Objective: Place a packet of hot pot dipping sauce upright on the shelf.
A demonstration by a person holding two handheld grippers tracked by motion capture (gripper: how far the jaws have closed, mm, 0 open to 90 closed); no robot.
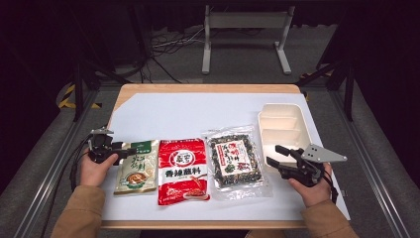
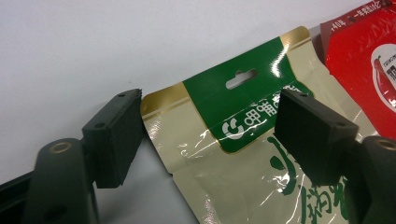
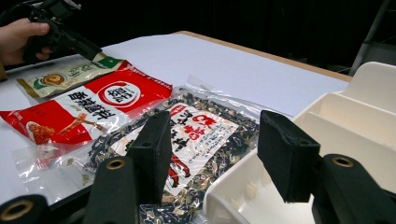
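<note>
While three packets lie in a row on the worktop (image 1: 148, 111), the left gripper (image 1: 120, 147) reaches the green-and-beige packet (image 1: 136, 168) from above. Its own view shows wide jaws straddling that packet's top corner (image 2: 243, 140), lower print cut off. Right gripper (image 3: 210, 154) gapes over the seaweed packet (image 3: 196, 135) and white tray (image 3: 355, 121).

A red packet (image 1: 182, 171) with white lettering lies flat in the lower middle of the high view, on a white sheet (image 1: 198, 114) that covers most of a wooden table (image 1: 208, 88), whose bare edge shows along the far side. Beyond it, at the top centre, a grey metal stand (image 1: 246, 22) rests on the dark floor, with loose cables (image 1: 168, 42) just to its left. Yellow-and-black tape (image 1: 67, 99) marks the floor at the left. Metal rails (image 1: 44, 183) run along both sides.
</note>
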